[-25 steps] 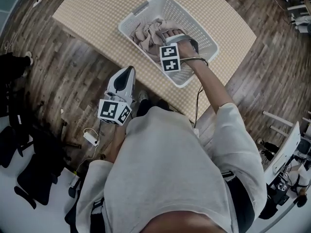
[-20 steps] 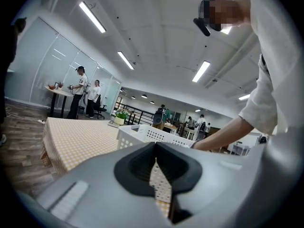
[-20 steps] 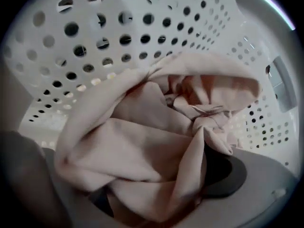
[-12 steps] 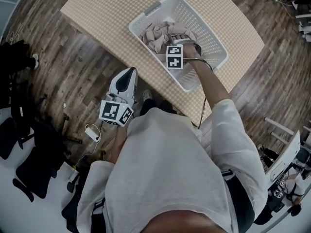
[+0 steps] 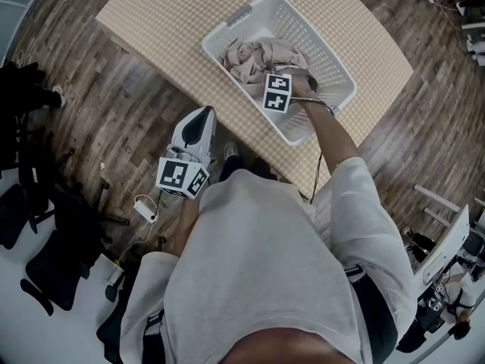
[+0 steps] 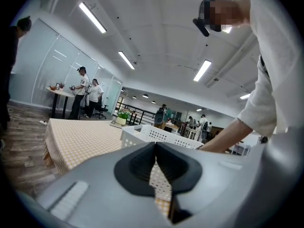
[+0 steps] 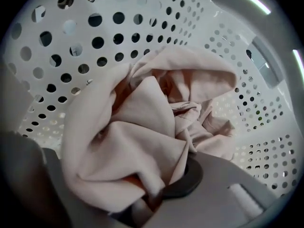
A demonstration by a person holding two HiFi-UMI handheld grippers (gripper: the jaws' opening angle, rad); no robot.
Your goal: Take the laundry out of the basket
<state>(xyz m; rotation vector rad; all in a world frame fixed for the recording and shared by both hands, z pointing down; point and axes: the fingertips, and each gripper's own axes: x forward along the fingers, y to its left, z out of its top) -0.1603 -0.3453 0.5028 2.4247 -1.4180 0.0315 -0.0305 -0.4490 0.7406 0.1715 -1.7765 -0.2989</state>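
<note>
A white perforated laundry basket (image 5: 333,68) stands on the checked table (image 5: 167,14). Beige crumpled laundry (image 5: 250,55) lies inside it. My right gripper (image 5: 288,70) reaches down into the basket, its jaws closing with a thick fold of the cloth between them. In the right gripper view the laundry (image 7: 137,137) bunches over the right gripper (image 7: 152,198), and the pads pinch it in front of the basket wall (image 7: 85,27). My left gripper (image 5: 201,114) hangs beside the table over the wooden floor, shut and empty. In its own view the left gripper (image 6: 156,145) points at the basket (image 6: 156,134).
Dark chairs (image 5: 30,226) stand on the floor at the left. A white adapter with a cable (image 5: 144,211) lies near my feet. A white chair (image 5: 447,233) is at the right. Several people (image 6: 88,94) stand in the background by another table.
The right gripper has closed on a fold of laundry, and the cloth has bunched up around it. The left gripper has stayed where it was.
</note>
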